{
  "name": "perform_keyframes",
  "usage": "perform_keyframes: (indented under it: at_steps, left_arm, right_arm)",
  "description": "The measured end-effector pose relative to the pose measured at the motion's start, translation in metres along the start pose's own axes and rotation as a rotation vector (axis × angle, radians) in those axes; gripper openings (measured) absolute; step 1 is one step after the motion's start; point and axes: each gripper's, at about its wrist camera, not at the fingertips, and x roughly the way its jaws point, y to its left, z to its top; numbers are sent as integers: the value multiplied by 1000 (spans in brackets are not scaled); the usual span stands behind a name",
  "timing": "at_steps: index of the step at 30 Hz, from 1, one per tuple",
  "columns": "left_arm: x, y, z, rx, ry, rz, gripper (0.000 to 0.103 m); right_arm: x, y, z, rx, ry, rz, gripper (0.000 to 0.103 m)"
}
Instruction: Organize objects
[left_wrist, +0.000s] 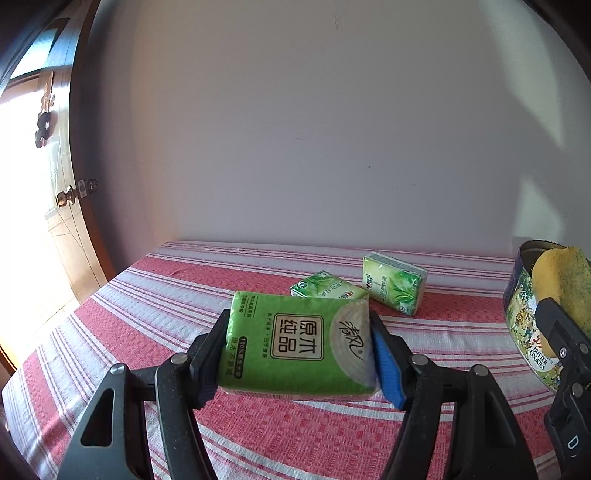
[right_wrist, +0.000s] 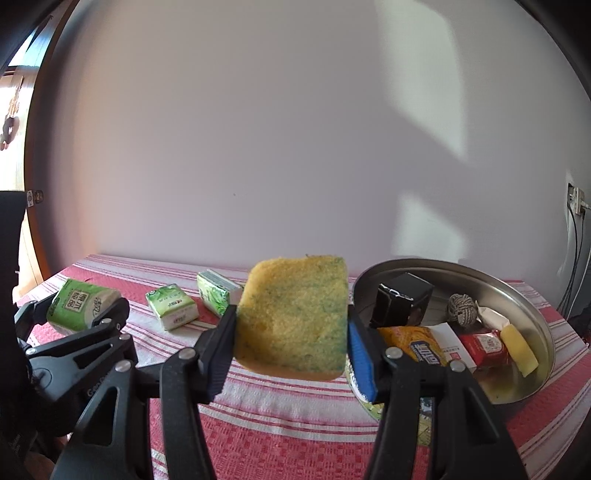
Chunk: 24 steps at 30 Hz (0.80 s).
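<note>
From the left wrist: left gripper clenched on a large green tissue pack, one finger on each short side, the pack lifted clear above the red and white striped table. Behind the pack, toward the far edge of the table, two small green tissue packs: one lying flat, partly hidden by the held pack, and one standing on its edge just beside it to the right. At the right edge of the table, a round cookie tin with a printed side, and in front of it a yellow sponge held in the fingers of the other gripper. From the right wrist: right gripper clenched on the yellow sponge, which shows green marks on its face, held upright in the air above the table, just left of the cookie tin. Inside the tin: a black box, a ball of twine, an orange packet, a red packet, a white card and a yellow piece at the right wall. Near the left edge of the table, the left gripper holding the large green tissue pack; the two small packs lie between it and the sponge, closer to the far edge.
</note>
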Motion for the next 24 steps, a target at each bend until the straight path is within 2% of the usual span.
perform_keyframes:
  at_steps: [10,24]
  left_arm:
    - [-11,-18,-5,-26,15,-35,70]
    - [-25,-61,-3,-37,-17,-85,70]
  right_arm:
    - [-19,-15,-5,-35,-18,-11,56]
    - [-28,-65,1,-19,-66,-46,56]
